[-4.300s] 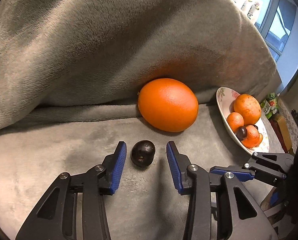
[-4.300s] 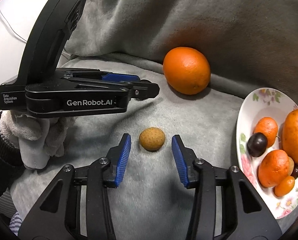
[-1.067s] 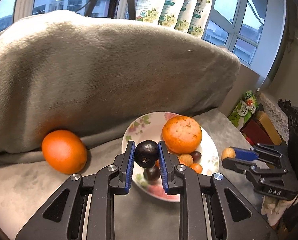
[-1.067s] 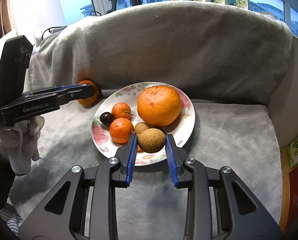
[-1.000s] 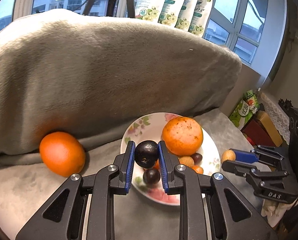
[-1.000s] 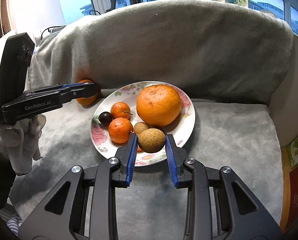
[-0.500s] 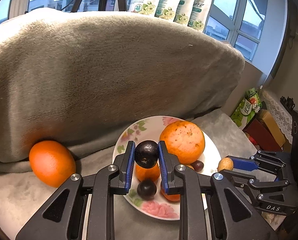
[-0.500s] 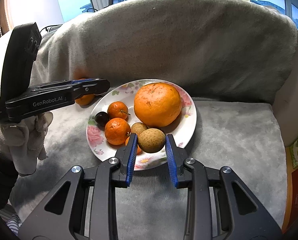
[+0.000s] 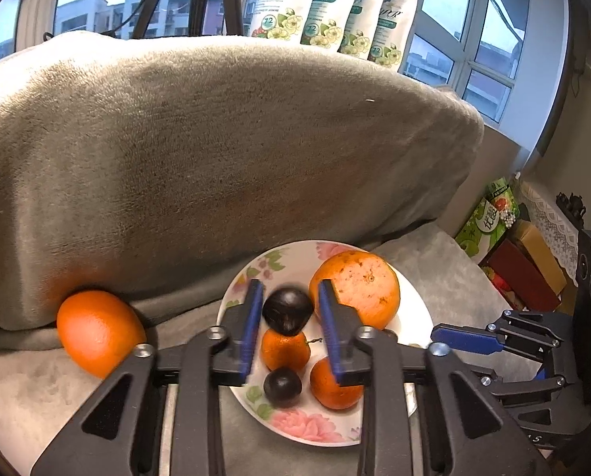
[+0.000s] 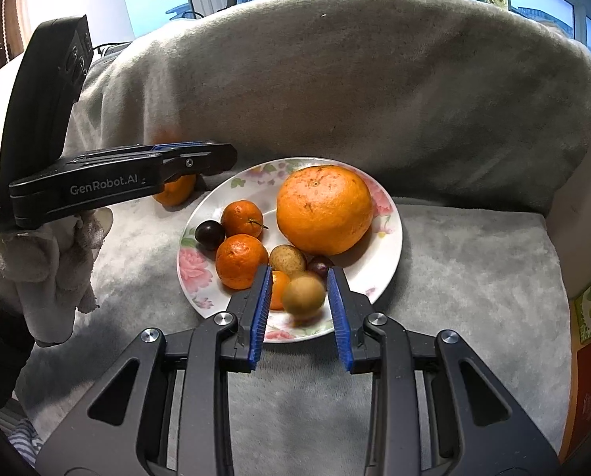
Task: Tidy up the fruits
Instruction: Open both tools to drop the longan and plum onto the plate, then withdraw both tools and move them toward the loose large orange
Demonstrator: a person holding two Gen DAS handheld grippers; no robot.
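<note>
A floral plate (image 9: 418, 309) (image 10: 390, 234) on a grey blanket holds a big orange (image 9: 355, 287) (image 10: 324, 208), small oranges (image 9: 284, 349) (image 10: 242, 260) and a dark plum (image 9: 282, 386) (image 10: 209, 234). My left gripper (image 9: 288, 319) is open above the plate; a dark plum (image 9: 287, 310) sits free between its jaws, blurred. My right gripper (image 10: 300, 303) is open over the plate's near edge; a brown round fruit (image 10: 303, 295) sits free between its jaws, blurred. A lone orange (image 9: 99, 331) (image 10: 175, 190) lies on the blanket left of the plate.
The blanket-covered sofa back (image 9: 216, 150) rises right behind the plate. Boxes and packets (image 9: 521, 261) stand to the right beyond the seat edge. White pouches (image 9: 335, 8) line the window sill. The left gripper's body (image 10: 97, 182) and a gloved hand hang left of the plate.
Both grippers moved over the plate and their jaws have just opened. The dark plum and the brown fruit are no longer clamped.
</note>
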